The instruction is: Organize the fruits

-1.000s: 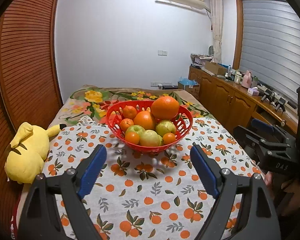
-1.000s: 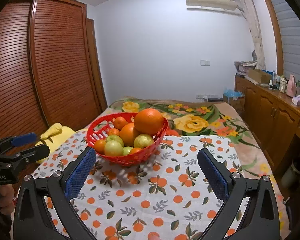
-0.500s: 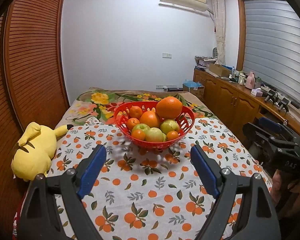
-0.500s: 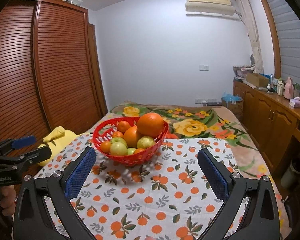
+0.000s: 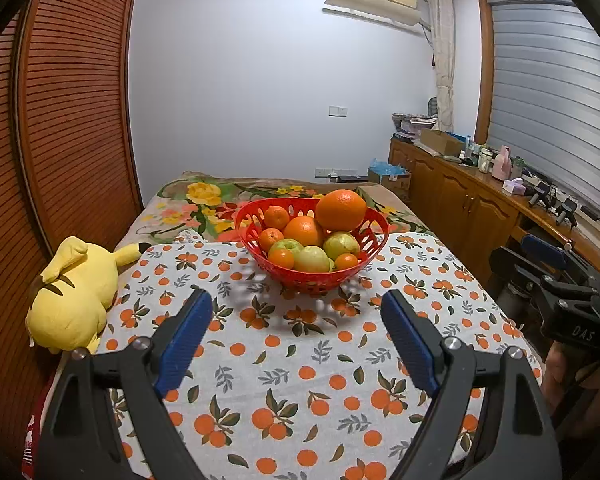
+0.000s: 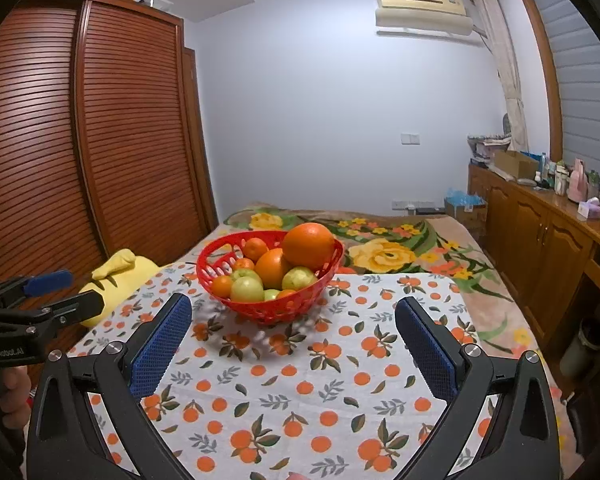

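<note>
Red basket [image 5: 312,278] of fruit [image 5: 341,210] sat at twelve o'clock on our surface [image 5: 300,360]. Both our left hand-held gripper [image 5: 296,316] and right hand-held gripper [image 6: 292,320] hung released, grasping nothing.

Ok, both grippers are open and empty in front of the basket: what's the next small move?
Probably ease the right gripper forward and up toward the large orange. It sits on top of the pile in the red basket, exposed, so it looks like the easiest fruit to lift first.
</note>
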`<state>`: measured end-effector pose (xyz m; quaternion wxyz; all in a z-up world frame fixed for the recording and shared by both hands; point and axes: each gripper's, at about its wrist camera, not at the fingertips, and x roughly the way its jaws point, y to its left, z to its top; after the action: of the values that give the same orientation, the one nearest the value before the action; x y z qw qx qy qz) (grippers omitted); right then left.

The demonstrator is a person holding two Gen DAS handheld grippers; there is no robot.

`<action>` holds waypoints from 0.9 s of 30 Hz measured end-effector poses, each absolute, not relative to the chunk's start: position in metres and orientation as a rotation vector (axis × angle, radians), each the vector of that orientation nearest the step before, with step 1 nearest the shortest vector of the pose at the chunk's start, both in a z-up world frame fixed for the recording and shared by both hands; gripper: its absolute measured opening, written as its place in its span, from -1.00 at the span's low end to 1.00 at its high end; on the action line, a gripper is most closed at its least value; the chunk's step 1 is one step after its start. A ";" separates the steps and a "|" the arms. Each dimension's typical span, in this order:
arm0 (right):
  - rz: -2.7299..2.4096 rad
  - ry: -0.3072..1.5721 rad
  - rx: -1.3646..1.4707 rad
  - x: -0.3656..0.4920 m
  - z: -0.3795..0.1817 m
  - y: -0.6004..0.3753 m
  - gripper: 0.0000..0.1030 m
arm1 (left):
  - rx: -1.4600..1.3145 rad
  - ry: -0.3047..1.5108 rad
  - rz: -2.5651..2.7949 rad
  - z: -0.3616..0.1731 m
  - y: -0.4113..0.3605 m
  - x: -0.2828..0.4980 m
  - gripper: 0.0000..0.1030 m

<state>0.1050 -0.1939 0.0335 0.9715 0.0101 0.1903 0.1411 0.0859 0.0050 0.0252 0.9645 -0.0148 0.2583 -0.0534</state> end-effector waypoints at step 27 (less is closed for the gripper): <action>0.285 0.382 0.016 0.103 0.033 -0.192 1.00 | -0.027 0.521 -0.113 0.027 0.003 0.082 0.70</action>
<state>0.1032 -0.1917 0.0334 0.9717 0.0079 0.1894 0.1409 0.0821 0.0032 0.0273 0.9646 -0.0132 0.2575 -0.0557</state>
